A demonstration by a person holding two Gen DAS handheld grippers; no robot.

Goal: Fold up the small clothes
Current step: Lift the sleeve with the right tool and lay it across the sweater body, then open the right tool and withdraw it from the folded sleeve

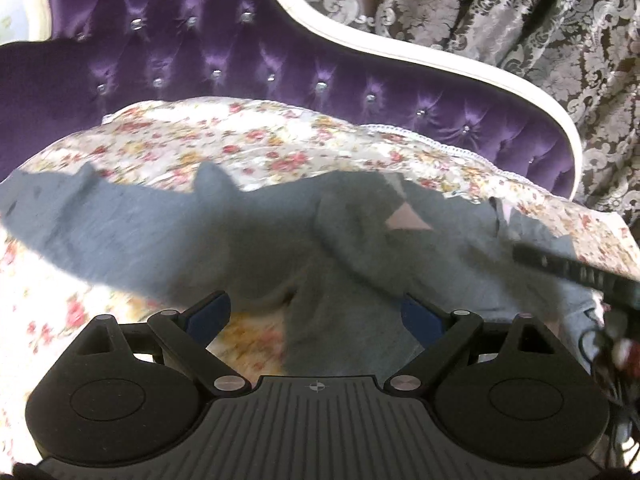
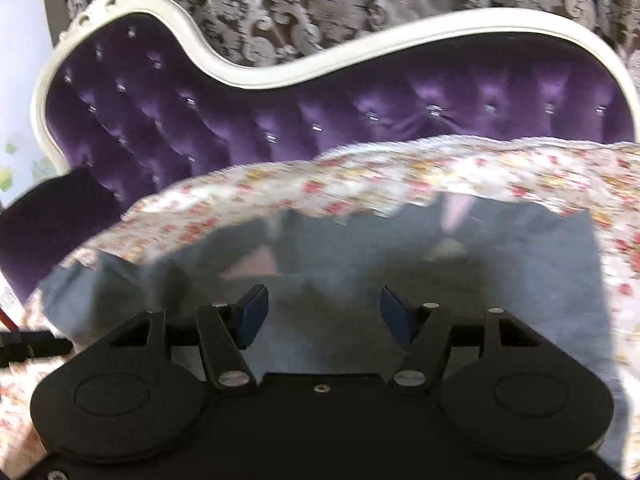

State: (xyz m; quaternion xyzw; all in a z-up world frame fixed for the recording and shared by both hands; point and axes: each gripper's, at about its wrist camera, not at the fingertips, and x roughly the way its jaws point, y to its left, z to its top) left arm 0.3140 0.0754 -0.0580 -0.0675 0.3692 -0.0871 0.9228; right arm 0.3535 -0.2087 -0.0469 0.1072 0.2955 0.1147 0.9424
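The floral bedcover (image 2: 360, 176) is taken as reference. On it, the grey garment (image 1: 168, 236) is spread: soft, light, limp; its hem edges are judged best gripped. Left gripper (image 1: 316, 312) and right gripper (image 2: 324, 312) are held agape, empty, above it.

Grey garment (image 1: 168, 240): soft matt knit cloth, slightly fuzzy. Floral bedspread (image 1: 224, 140): thin printed cotton-ish cloth. Headboard (image 2: 400, 120): shiny purple velvet, glossy white frame, sparkly studs. Curtain (image 1: 520, 20) at 1 o'clock: woven damask. Left gripper (image 1: 316, 316): matt black plastic, metal rivets.
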